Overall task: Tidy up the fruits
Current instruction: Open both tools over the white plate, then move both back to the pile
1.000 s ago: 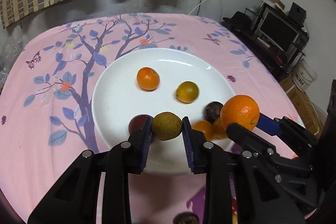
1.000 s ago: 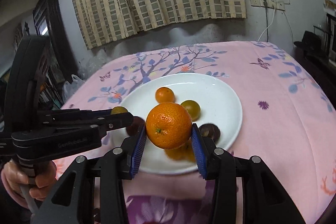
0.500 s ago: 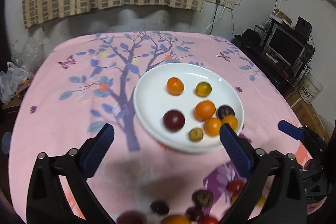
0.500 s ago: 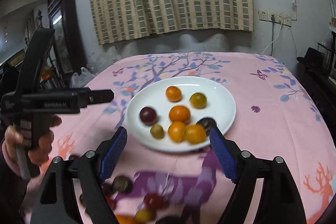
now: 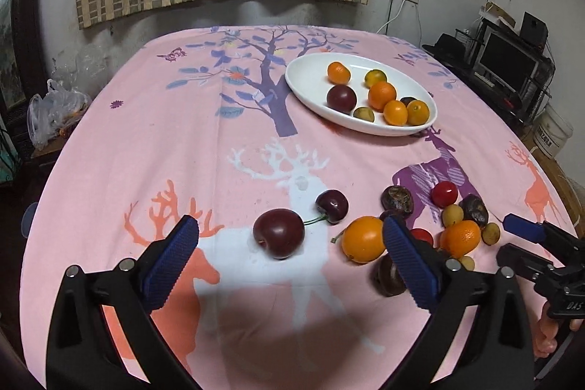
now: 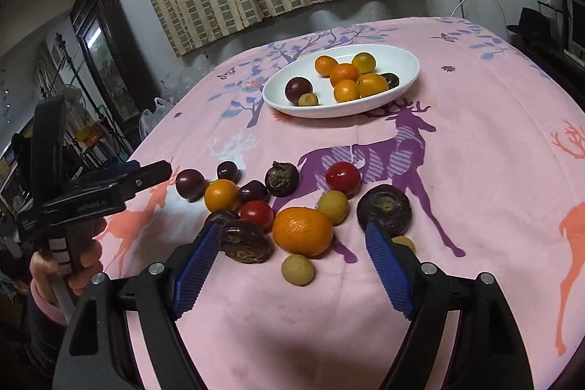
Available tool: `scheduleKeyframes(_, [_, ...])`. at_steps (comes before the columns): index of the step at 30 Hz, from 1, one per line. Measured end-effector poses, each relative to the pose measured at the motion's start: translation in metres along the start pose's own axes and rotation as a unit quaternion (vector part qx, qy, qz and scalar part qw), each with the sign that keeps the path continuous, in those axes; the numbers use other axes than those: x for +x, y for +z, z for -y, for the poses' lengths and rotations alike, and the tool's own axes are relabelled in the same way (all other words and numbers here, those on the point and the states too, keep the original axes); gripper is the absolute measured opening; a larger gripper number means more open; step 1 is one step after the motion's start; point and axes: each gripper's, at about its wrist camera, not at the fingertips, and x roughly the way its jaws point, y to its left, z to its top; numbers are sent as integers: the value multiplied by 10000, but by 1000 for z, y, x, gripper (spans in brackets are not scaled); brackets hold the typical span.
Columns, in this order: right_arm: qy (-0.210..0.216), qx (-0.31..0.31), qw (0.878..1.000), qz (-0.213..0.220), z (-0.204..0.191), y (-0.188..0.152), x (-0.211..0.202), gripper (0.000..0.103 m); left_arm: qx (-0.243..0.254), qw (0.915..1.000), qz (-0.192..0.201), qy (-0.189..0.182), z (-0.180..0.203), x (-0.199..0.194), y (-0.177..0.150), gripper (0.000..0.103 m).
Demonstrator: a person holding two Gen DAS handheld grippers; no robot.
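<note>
Fruit split in two lots: eight pieces on white plate at far side of bench; loose heap near tools. Dark plum on cloth between wide-open jaws of left tool, untouched. Right tool spread, jaws just opened, nothing gripped; orange and small yellow fruit lying between fingers.
</note>
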Motion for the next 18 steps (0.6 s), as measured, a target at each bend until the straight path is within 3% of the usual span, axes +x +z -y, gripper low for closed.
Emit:
scheduleKeyframes(5, [-179, 53, 9997, -141, -5, 1, 17, 70, 11, 9997, 241, 38, -5, -16, -2, 99])
scheduleKeyframes(18, [-225, 301, 9983, -447, 6, 2, 40, 55, -385, 9987, 186, 266, -30, -16, -4, 99])
